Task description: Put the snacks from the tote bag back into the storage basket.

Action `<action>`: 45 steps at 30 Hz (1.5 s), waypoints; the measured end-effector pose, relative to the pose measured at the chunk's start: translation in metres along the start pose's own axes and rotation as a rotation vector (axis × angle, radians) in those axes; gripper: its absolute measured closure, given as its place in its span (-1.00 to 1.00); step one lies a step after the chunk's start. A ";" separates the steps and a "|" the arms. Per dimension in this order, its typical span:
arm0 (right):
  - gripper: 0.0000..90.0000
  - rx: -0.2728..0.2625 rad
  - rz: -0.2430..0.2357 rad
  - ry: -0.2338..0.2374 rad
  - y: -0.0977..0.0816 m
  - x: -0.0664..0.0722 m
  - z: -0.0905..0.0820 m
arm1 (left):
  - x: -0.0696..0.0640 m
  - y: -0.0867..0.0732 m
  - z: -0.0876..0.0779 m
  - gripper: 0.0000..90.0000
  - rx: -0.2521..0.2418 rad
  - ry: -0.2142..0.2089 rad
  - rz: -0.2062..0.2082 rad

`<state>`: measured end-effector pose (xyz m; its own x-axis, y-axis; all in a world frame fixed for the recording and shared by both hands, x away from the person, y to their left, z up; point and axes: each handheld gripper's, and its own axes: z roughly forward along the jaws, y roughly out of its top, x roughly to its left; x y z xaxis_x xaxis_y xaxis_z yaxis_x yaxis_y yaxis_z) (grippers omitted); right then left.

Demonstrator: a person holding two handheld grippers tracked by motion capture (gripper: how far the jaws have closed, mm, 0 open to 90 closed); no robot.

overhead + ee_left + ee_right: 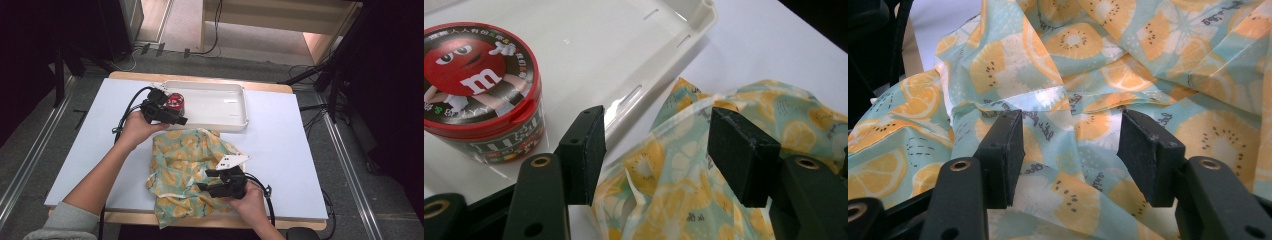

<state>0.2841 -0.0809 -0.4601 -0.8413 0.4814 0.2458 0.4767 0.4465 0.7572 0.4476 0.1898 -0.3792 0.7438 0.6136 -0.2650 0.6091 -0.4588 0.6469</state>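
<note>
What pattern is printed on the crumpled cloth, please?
Orange citrus slices on pale teal; the cloth shows best in the right gripper view.

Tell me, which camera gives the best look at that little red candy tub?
The left gripper view: the red candy tub stands close up in the white tray, its lid print clear. The high view shows it small, partly behind the left gripper. The right gripper view faces the fruit-print cloth.
</note>
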 end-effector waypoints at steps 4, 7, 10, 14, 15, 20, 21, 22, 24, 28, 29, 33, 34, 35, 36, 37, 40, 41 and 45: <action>0.00 0.002 0.001 0.000 0.000 0.000 0.000 | -0.006 -0.005 -0.005 -0.15 -0.017 -0.020 0.006; 0.00 0.003 -0.001 -0.002 0.000 0.000 0.000 | -0.010 -0.009 -0.008 -0.17 -0.015 -0.019 0.015; 0.00 0.002 0.000 -0.001 0.000 0.000 0.000 | -0.015 -0.014 -0.013 -0.18 -0.026 -0.018 0.020; -0.01 0.004 -0.001 0.000 0.000 0.000 0.001 | -0.019 -0.021 -0.020 -0.18 -0.032 -0.027 0.029; -0.01 0.005 -0.001 0.000 0.000 0.000 0.001 | -0.019 -0.023 -0.022 -0.17 -0.028 -0.033 0.030; -0.01 0.009 0.004 0.000 0.000 0.000 0.001 | -0.022 -0.037 -0.030 -0.17 -0.020 -0.026 0.035; -0.01 0.010 0.003 0.000 0.000 0.000 0.001 | -0.023 -0.039 -0.032 -0.17 -0.024 -0.024 0.033; -0.01 0.011 0.004 0.000 0.000 0.000 0.001 | -0.024 -0.043 -0.035 -0.17 -0.034 -0.026 0.034; -0.01 0.010 0.000 0.000 0.000 0.000 0.001 | -0.025 -0.047 -0.040 -0.17 -0.038 -0.026 0.034; -0.01 0.010 0.001 -0.001 0.000 0.000 0.002 | -0.029 -0.056 -0.046 -0.18 -0.052 -0.023 0.036; -0.01 0.010 0.001 0.000 0.000 0.000 0.002 | -0.030 -0.058 -0.047 -0.18 -0.050 -0.019 0.041; -0.01 0.011 0.002 -0.001 -0.001 0.000 0.002 | -0.034 -0.064 -0.051 -0.18 -0.058 -0.020 0.043; -0.01 0.011 0.002 -0.001 -0.001 0.000 0.002 | -0.036 -0.066 -0.052 -0.18 -0.062 -0.019 0.043; -0.01 0.011 0.002 -0.002 -0.001 0.000 0.002 | -0.037 -0.067 -0.053 -0.18 -0.062 -0.019 0.046; -0.01 0.011 0.003 -0.001 -0.001 0.000 0.002 | -0.038 -0.069 -0.053 -0.18 -0.067 -0.022 0.048; -0.01 0.011 0.003 -0.002 -0.001 0.000 0.001 | -0.040 -0.070 -0.054 -0.18 -0.070 -0.022 0.050; -0.01 0.013 -0.001 -0.003 -0.001 0.000 0.001 | -0.043 -0.077 -0.054 -0.18 -0.070 -0.022 0.055; -0.01 0.014 0.000 -0.003 -0.001 0.000 0.001 | -0.044 -0.079 -0.055 -0.19 -0.069 -0.022 0.058; -0.02 0.015 0.002 -0.004 -0.001 -0.001 0.001 | -0.048 -0.087 -0.057 -0.19 -0.081 -0.025 0.064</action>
<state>0.2844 -0.0810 -0.4611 -0.8392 0.4856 0.2449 0.4825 0.4569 0.7473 0.3428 0.2371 -0.3821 0.7879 0.5677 -0.2384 0.5365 -0.4429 0.7184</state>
